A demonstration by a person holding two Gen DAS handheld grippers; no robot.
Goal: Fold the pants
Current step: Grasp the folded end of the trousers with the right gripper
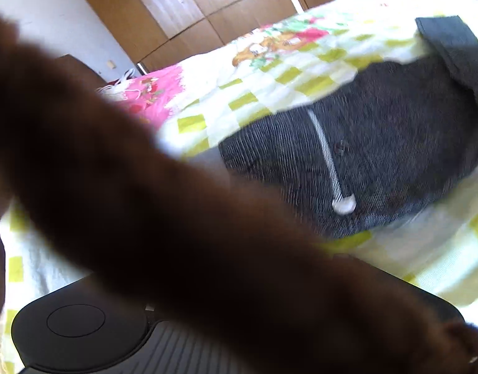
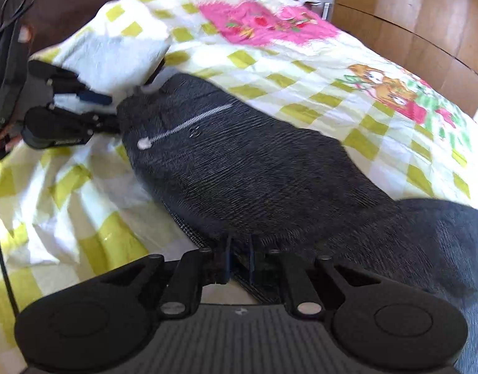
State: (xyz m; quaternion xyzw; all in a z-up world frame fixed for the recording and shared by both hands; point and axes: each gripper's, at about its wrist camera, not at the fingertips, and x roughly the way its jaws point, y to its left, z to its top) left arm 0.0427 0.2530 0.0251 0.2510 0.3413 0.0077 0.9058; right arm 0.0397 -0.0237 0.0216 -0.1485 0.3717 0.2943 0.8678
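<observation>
The right hand-held gripper [image 2: 239, 260], bottom centre, clamps the dark grey corduroy pants [image 2: 254, 168] on the yellow-checked bedspread [image 2: 301, 71]; the left hand-held gripper [image 2: 106, 109], upper left, grips their waistband.

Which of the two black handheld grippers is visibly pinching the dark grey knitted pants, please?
The right gripper, at the pants' near edge; the left gripper's grip is unclear.

A bed is being covered by a blanket [image 2: 301, 71] with yellow-green and white squares, a pink patch and a bear picture [image 2: 385, 84]. A white pillow [image 2: 114, 53] is being rested on the blanket's far left. Brown wooden cupboard doors [image 1: 189, 9] are being lit by sunlight behind the bed.
</observation>
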